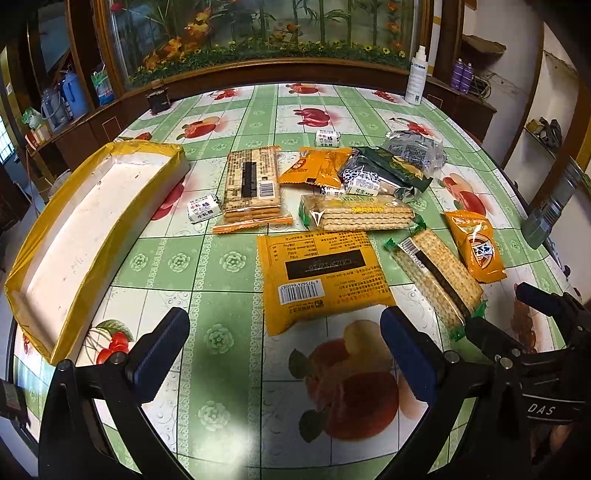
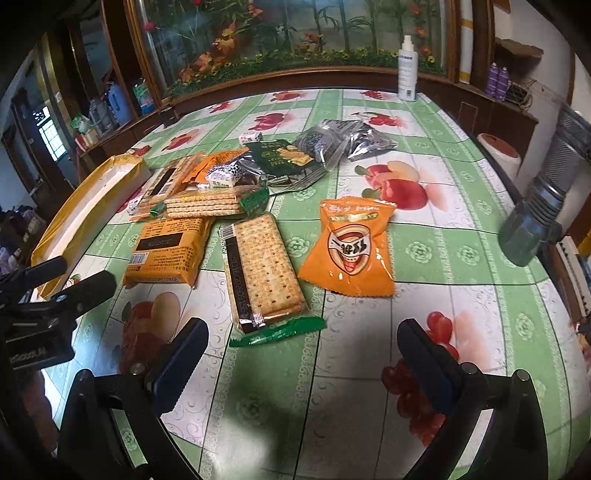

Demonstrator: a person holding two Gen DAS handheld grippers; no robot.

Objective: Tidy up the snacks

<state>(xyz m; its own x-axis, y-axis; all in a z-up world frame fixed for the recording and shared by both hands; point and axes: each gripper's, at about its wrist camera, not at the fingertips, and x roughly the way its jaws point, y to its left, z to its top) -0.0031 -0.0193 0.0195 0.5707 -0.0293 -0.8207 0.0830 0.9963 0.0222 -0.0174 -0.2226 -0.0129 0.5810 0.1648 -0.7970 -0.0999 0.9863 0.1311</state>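
So the snacks are all loose on the table (image 1: 229,328), which has a green fruit-print cloth: a big yellow pack (image 1: 319,277) lying barcode-side up near the front edge, a clear cracker sleeve (image 2: 264,269) with green ends beside it, and an orange pouch (image 2: 351,247) just right of that (the rest sit in a heap toward the middle). A yellow-rimmed tray (image 1: 74,236) sits empty along the left edge. Left gripper (image 1: 284,354) and right gripper (image 2: 303,365) both hover spread wide, holding nothing.

Far across the counter (image 1: 229,280) with its green fruit-print cloth, a dark wooden cabinet (image 1: 258,70) frames a bamboo-and-flower panel (image 1: 266,33); white walls (image 1: 524,122) right, a bright window (image 2: 51,138) far left.
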